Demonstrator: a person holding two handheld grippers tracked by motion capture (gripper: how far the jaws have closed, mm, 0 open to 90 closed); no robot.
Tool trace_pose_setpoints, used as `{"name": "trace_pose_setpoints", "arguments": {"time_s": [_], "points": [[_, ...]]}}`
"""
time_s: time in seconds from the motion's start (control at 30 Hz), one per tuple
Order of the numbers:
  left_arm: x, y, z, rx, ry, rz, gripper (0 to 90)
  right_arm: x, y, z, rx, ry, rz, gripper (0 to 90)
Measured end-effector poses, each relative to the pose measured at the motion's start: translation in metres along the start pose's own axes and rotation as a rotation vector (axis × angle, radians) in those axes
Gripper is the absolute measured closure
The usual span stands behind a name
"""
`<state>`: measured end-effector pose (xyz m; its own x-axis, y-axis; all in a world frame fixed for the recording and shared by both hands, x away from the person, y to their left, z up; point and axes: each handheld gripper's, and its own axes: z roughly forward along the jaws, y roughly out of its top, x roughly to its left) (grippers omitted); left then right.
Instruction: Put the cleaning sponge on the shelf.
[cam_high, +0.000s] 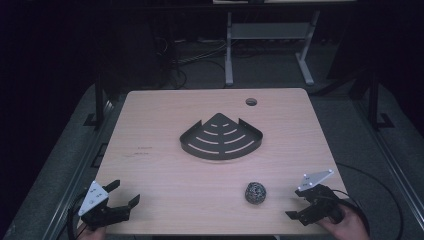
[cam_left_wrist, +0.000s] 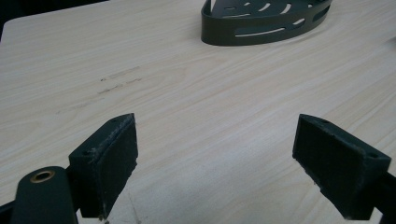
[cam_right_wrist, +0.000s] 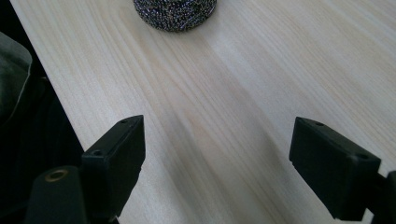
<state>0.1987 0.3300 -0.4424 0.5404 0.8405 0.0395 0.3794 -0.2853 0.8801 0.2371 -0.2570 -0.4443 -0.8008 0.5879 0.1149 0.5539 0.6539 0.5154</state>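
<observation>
A dark metal corner basket (cam_high: 220, 137) (cam_left_wrist: 261, 23) with slotted floor and low walls lies in the middle of the light wooden table (cam_high: 165, 180). A ball of steel-wool scrubber (cam_high: 255, 192) (cam_right_wrist: 175, 11) rests near the front right. My left gripper (cam_high: 124, 193) (cam_left_wrist: 217, 158) sits at the front left corner, open, with bare wood between its jaws; the basket is far ahead of it to the right. My right gripper (cam_high: 295, 205) (cam_right_wrist: 217, 158) sits at the front right, open and empty, pointing left at the scrubber a short way ahead.
A round cable hole (cam_high: 251, 102) is cut near the table's far edge. Faint pencil-like marks (cam_high: 142, 150) (cam_left_wrist: 119, 81) lie left of the basket. The table's front edge (cam_right_wrist: 60, 112) runs close beside the right gripper. Desk legs (cam_high: 229, 50) stand behind on the dark floor.
</observation>
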Motion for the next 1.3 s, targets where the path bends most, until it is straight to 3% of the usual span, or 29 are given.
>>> {"name": "trace_pose_setpoints", "arguments": {"time_s": [1.3], "points": [[0.002,-0.001,-0.002,-0.004,0.008,-0.009,13.3,0.011,0.034,0.016,0.053,0.032,-0.095,18.4]]}}
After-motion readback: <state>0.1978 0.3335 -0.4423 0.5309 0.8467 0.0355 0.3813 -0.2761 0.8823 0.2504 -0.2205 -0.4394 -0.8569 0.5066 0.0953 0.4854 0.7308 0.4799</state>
